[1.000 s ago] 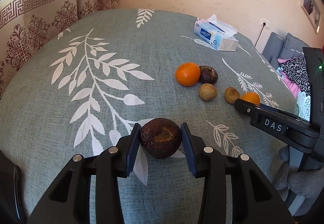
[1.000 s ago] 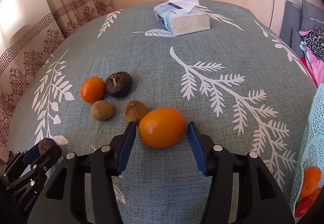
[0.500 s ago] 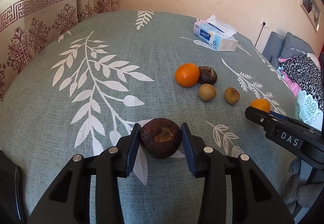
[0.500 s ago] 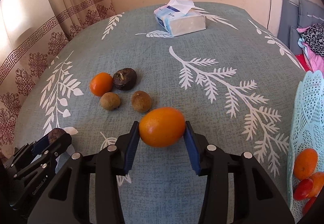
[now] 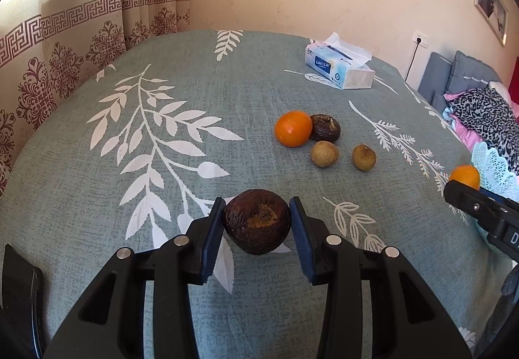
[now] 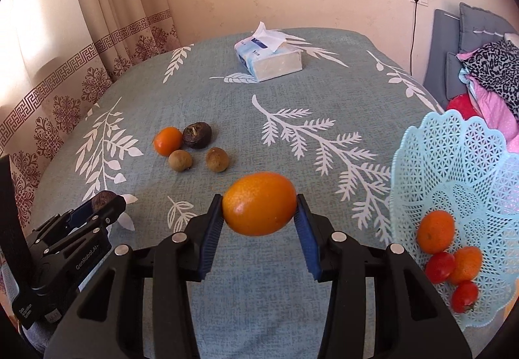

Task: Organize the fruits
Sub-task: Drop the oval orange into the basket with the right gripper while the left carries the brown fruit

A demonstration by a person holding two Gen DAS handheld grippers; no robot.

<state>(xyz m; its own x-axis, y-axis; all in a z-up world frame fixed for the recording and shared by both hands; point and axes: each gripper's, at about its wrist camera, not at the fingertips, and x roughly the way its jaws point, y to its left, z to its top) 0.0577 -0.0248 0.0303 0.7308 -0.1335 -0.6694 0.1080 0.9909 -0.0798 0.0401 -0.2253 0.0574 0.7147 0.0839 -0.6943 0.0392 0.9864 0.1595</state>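
The right gripper has just been closing and its blue pads now press on both ends of a large orange, which sits crosswise between the fingertips, clear of the tablecloth. Just to its right, at the table's right edge, stands a pale blue lattice fruit basket holding two small oranges and two red tomatoes.

The left gripper is clamped narrowly on a dark brown wrinkled fruit, held squarely between its pads, low over the cloth near the table's front edge. In the right wrist view that gripper lies at the left front corner of the table, its fruit just showing at the tips.

Toward the middle of the table, beyond both grippers, four fruits lie in a cluster: a mandarin touching a dark brown fruit, and in front of them two small tan round fruits, apart from each other. A tissue pack lies near the far edge
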